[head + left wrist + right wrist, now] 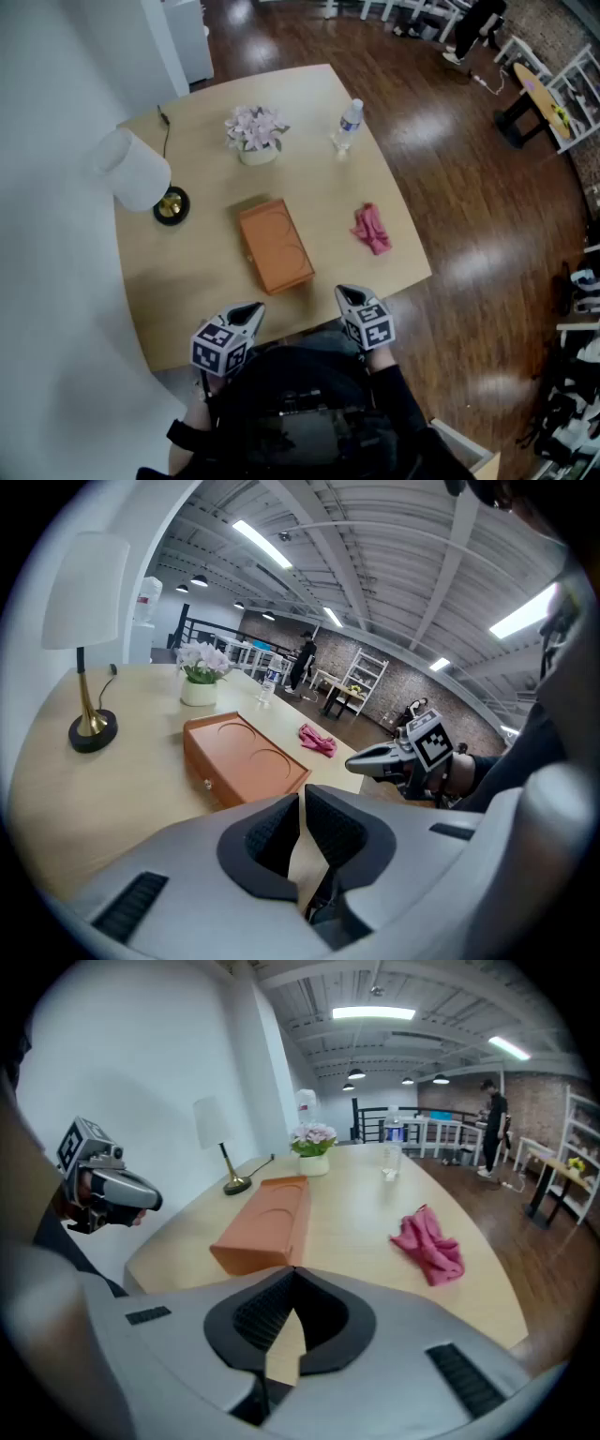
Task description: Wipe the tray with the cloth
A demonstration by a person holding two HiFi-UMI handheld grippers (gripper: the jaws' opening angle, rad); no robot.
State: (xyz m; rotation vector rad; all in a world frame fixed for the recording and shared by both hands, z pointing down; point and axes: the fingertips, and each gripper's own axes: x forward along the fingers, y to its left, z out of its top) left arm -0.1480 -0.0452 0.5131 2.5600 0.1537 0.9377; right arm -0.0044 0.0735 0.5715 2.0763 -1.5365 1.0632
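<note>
An orange tray (275, 246) with two round hollows lies in the middle of the light wooden table (197, 300). A crumpled pink cloth (371, 228) rests on the table to the tray's right, apart from it. Both grippers hover over the table's near edge, clear of tray and cloth. My left gripper (255, 309) is shut and holds nothing. My right gripper (343, 292) is shut and holds nothing too. The left gripper view shows the tray (246, 757), the cloth (317, 740) and the right gripper (361, 759). The right gripper view shows the tray (267, 1222) and the cloth (429, 1244).
A white-shaded lamp (141, 173) stands at the table's left, a pot of pale flowers (255, 131) at the back and a water bottle (349, 122) at the back right. A white wall runs along the left. Dark wooden floor lies to the right.
</note>
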